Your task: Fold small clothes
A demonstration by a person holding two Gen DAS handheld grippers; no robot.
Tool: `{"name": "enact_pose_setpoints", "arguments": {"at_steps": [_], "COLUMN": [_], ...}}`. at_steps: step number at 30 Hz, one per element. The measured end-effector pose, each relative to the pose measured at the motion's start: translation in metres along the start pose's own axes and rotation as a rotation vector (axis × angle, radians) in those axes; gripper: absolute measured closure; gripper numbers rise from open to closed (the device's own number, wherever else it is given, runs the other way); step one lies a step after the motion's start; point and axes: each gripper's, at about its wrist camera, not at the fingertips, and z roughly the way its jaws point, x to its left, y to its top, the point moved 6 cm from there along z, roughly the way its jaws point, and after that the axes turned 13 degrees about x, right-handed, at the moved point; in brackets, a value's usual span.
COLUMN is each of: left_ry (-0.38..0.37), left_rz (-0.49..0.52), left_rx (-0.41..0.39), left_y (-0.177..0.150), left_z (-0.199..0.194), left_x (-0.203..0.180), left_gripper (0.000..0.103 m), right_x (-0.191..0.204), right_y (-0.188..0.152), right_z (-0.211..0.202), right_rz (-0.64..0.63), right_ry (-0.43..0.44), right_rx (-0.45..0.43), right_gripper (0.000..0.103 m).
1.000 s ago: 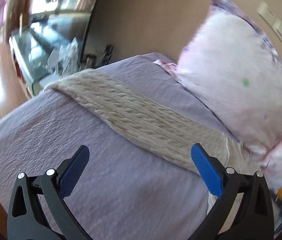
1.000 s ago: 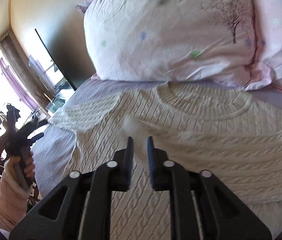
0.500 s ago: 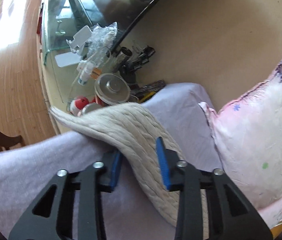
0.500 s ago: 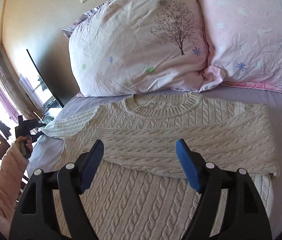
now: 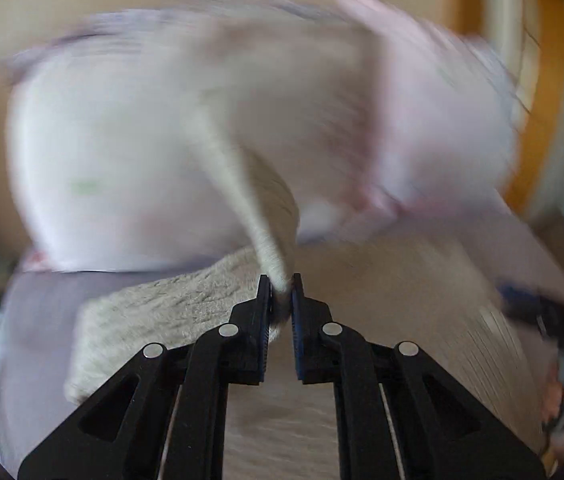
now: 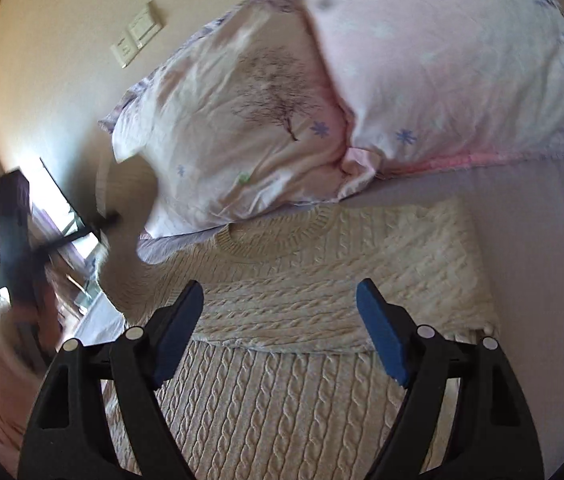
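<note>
A cream cable-knit sweater (image 6: 321, 300) lies flat on the lavender bed sheet (image 6: 541, 240), neck toward the pillows, its right sleeve folded across the chest. My left gripper (image 5: 280, 280) is shut on the sweater's left sleeve (image 5: 250, 184), which is lifted and swings over the body; that view is blurred. In the right wrist view the left gripper (image 6: 18, 248) shows as a dark blur at the left with the raised sleeve (image 6: 122, 240). My right gripper (image 6: 280, 312) is open and empty, above the sweater's middle.
Two pink floral pillows (image 6: 262, 120) lean at the head of the bed against a beige wall with switch plates (image 6: 138, 36). A dark screen (image 6: 70, 208) and a bright window are at the left. The bed's wooden edge (image 5: 541, 120) shows at the right.
My left gripper closed on the left sleeve at the bed's edge and swung it up toward the sweater's body. My right gripper opened, let go of the right sleeve and drew back.
</note>
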Motion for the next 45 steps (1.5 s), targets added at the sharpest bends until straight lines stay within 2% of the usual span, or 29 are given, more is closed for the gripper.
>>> {"name": "enact_pose_setpoints", "arguments": {"at_steps": [2,3,5,7,8,9,11,13,16,17,18,19,21,22,23,25,26,27,29,30,32,34,36,38,39,42,44,45], "left_ry": [-0.024,-0.006,0.008,-0.006,-0.011,-0.003,0.046,0.1,0.12,0.123,0.126,0.13,0.127,0.116,0.11,0.08,0.061,0.042,0.023,0.015,-0.006,-0.037,-0.065,-0.087,-0.107,-0.148,-0.168,-0.189], "left_rz": [0.157,0.226,0.233,0.17,0.125,0.073,0.007,-0.054,-0.148,-0.186,-0.206,-0.224,-0.262,-0.281,-0.29,-0.311,-0.319,-0.325,-0.332,-0.334,-0.341,-0.349,-0.351,-0.34,-0.338,-0.331,-0.338,-0.347], "left_rx": [0.107,0.142,0.121,0.093,0.074,0.051,0.022,0.029,0.076,0.096,0.105,0.109,0.11,0.113,0.115,0.125,0.132,0.139,0.143,0.148,0.158,0.166,0.161,0.147,0.142,0.129,0.125,0.126], "left_y": [-0.027,-0.047,-0.064,-0.072,-0.076,-0.081,-0.091,-0.109,-0.131,-0.139,-0.145,-0.151,-0.163,-0.17,-0.173,-0.185,-0.191,-0.197,-0.206,-0.211,-0.224,-0.236,-0.245,-0.253,-0.257,-0.273,-0.283,-0.289], "left_z": [0.035,0.046,0.04,0.024,0.014,0.002,-0.013,-0.024,-0.024,-0.021,-0.02,-0.021,-0.027,-0.028,-0.028,-0.028,-0.027,-0.027,-0.029,-0.029,-0.03,-0.03,-0.031,-0.036,-0.039,-0.049,-0.056,-0.06], "left_x": [-0.063,-0.085,-0.085,-0.06,-0.05,-0.031,-0.001,0.026,0.059,0.072,0.078,0.086,0.097,0.1,0.102,0.105,0.104,0.104,0.102,0.1,0.098,0.093,0.087,0.077,0.072,0.057,0.051,0.048], "left_gripper": [0.093,0.093,0.093,0.091,0.082,0.068,0.051,0.048,0.042,0.042,0.042,0.042,0.042,0.041,0.04,0.04,0.04,0.04,0.04,0.04,0.04,0.04,0.041,0.045,0.048,0.06,0.066,0.071], "right_x": [-0.015,-0.022,-0.037,-0.048,-0.055,-0.059,-0.065,-0.069,-0.073,-0.071,-0.065,-0.063,-0.06,-0.063,-0.068,-0.081,-0.086,-0.09,-0.088,-0.083,-0.083,-0.086,-0.092,-0.091,-0.085,-0.061,-0.048,-0.045], "right_y": [-0.003,-0.004,-0.007,-0.008,-0.006,-0.005,0.001,0.006,0.004,0.004,0.01,0.014,0.03,0.039,0.044,0.043,0.037,0.029,0.018,0.006,-0.018,-0.049,-0.081,-0.113,-0.122,-0.166,-0.19,-0.196], "right_z": [0.0,-0.001,-0.003,-0.003,-0.001,0.001,0.012,0.027,0.062,0.067,0.068,0.065,0.046,0.035,0.031,0.038,0.04,0.033,0.014,-0.003,-0.022,-0.033,-0.041,-0.047,-0.052,-0.059,-0.062,-0.065], "right_rz": [0.053,0.075,0.126,0.157,0.178,0.194,0.219,0.235,0.248,0.233,0.189,0.185,0.184,0.186,0.188,0.19,0.212,0.249,0.243,0.221,0.218,0.241,0.285,0.31,0.299,0.264,0.25,0.243], "right_ry": [0.011,0.015,0.043,0.038,0.027,0.023,0.013,-0.011,-0.029,-0.04,-0.056,-0.053,-0.049,-0.093,-0.147,-0.236,-0.252,-0.261,-0.212,-0.205,-0.236,-0.233,-0.206,-0.149,-0.127,0.028,0.13,0.154], "right_rx": [0.015,0.024,0.045,0.054,0.057,0.061,0.081,0.108,0.223,0.231,0.212,0.19,0.087,0.03,0.009,0.071,0.103,0.12,0.099,0.08,0.107,0.154,0.196,0.237,0.227,0.275,0.304,0.298], "right_gripper": [0.024,0.024,0.024,0.026,0.033,0.044,0.049,0.049,0.05,0.079,0.098,0.098,0.098,0.098,0.098,0.093,0.085,0.063,0.038,0.038,0.039,0.046,0.06,0.068,0.077,0.092,0.094,0.095]}}
